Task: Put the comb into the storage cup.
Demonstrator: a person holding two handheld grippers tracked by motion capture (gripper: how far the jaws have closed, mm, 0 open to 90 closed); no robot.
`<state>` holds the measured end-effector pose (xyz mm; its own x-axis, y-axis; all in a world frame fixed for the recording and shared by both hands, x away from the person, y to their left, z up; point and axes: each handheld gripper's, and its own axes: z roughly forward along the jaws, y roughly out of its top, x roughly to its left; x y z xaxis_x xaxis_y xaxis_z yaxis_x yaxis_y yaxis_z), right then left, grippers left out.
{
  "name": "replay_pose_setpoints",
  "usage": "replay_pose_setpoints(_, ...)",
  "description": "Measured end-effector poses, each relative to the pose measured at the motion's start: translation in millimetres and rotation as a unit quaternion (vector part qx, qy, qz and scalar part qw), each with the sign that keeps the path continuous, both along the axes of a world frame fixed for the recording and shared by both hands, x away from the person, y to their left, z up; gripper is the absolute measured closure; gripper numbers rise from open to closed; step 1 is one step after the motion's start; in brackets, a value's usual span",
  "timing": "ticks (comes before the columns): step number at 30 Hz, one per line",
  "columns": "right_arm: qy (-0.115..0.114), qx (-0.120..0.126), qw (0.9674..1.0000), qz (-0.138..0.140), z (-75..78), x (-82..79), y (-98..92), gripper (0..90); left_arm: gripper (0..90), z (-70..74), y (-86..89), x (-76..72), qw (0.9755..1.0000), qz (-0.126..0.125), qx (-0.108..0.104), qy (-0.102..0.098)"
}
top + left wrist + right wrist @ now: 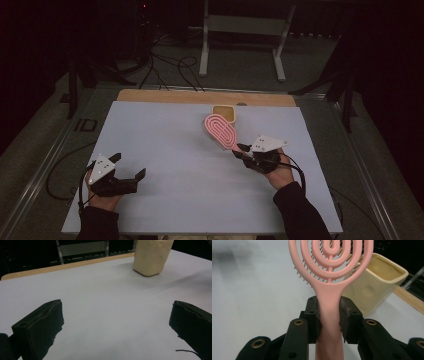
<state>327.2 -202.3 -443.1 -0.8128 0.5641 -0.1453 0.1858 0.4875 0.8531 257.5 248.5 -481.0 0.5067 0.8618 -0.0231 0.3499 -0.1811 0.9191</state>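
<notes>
The room is dark, with a grey carpet floor (45, 125), black cables (170, 67) trailing across it and a white metal frame (242, 30) standing beyond the desk. The desk (165, 145) is a broad, flat rectangle with a smooth, matte pale blue-grey top; a strip of bare wood (200, 96) runs along its far edge.

A cup (223, 113) stands upright near that far edge, right of centre. It is squarish with rounded corners, cream-yellow and glossy like glazed ceramic, with shallow dimples in its walls, as seen in the left tool view (152, 256).

The brush (220, 132) is pink plastic, with a flat oval head made of nested open loops, fine bristles on its underside and a smooth, tapering handle (329, 315). It is held off the desk, head angled up toward the cup and just before it.

The right tool (243, 150), at the right of the desk, is clamped on the handle, both black pads pressing its sides. The left tool (129, 170) rests low at the near left, pointing across the desk, jaws spread wide with nothing between them.
</notes>
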Motion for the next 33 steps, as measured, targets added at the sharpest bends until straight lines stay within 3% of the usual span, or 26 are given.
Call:
replay_pose_setpoints(15,-0.012,0.028,0.9995,-0.012,-1.6,-8.3,-0.1,70.5,0.0,1.5,-2.2,2.2,1.0,0.0,-0.002,0.009)
replay_pose_setpoints(23,-0.016,0.031,0.9992,-0.018,-1.5,-11.8,-0.1,70.5,0.0,2.9,-4.8,3.5,0.9999,-0.005,-0.004,0.013)
replay_pose_setpoints(33,-0.02,0.041,0.9987,-0.022,-2.5,-14.5,1.3,70.5,0.0,16.5,-12.5,7.8,0.9996,-0.014,-0.018,0.015)
